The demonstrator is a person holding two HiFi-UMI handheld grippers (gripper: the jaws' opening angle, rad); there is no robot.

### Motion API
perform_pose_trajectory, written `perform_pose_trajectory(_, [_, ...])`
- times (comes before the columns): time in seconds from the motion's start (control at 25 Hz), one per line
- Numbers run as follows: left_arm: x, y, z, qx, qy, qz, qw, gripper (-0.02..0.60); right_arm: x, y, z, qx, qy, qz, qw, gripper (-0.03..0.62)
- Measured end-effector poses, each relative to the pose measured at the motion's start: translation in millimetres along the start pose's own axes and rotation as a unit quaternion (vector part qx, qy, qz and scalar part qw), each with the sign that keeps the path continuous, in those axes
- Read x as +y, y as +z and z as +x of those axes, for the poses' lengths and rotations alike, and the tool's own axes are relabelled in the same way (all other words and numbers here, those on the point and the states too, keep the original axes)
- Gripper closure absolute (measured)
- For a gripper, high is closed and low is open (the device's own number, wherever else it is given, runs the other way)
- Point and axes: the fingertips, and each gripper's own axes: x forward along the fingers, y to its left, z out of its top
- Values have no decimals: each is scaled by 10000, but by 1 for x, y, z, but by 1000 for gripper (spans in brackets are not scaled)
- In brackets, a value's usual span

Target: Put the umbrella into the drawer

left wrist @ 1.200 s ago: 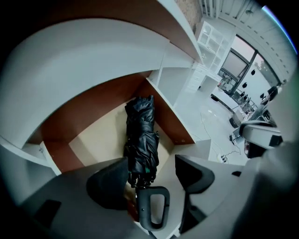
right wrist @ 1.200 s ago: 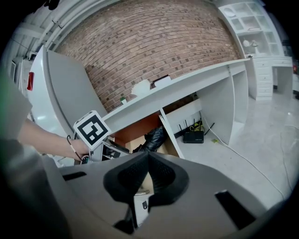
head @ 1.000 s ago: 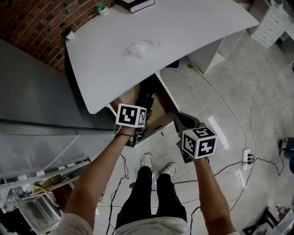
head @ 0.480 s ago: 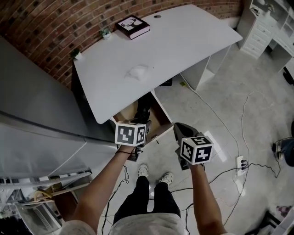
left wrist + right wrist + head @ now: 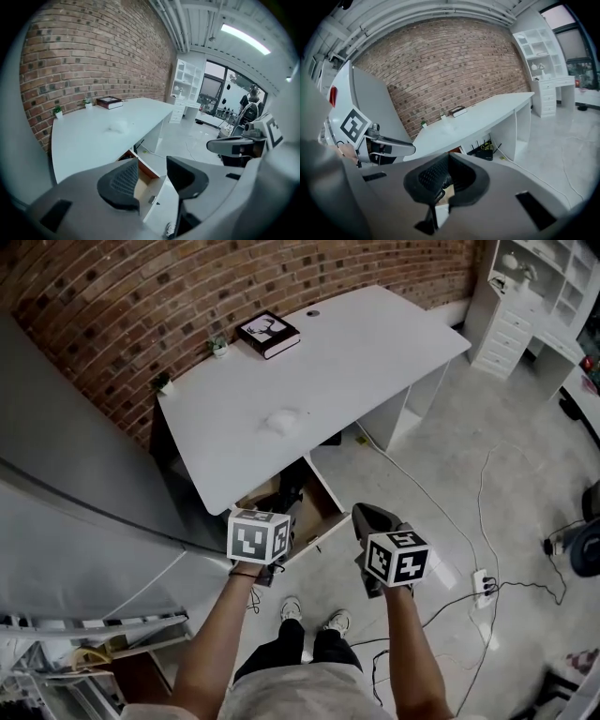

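Under the white worktop [image 5: 356,362] the drawer [image 5: 323,504] stands open with the dark umbrella [image 5: 289,486] lying inside, so the placing looks done. The left gripper [image 5: 152,171] has its fingers apart; they have just been closing, with nothing between them. The right gripper [image 5: 448,164] has its fingers together and is empty. The next move is probably to push the drawer front shut.

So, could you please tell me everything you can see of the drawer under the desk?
The drawer stands pulled out from under the front edge of the white desk. Its inside looks like brown wood, and its side wall and front panel look white. A dark bundle, probably the umbrella, lies in it, partly hidden beneath the desktop.
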Motion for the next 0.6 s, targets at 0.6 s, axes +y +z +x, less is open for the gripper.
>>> perform_pose_trajectory(0.6, [3,62,-81,-1095,-358,184,9932,414,44,60,-59,-571,-426,-635,9954,591])
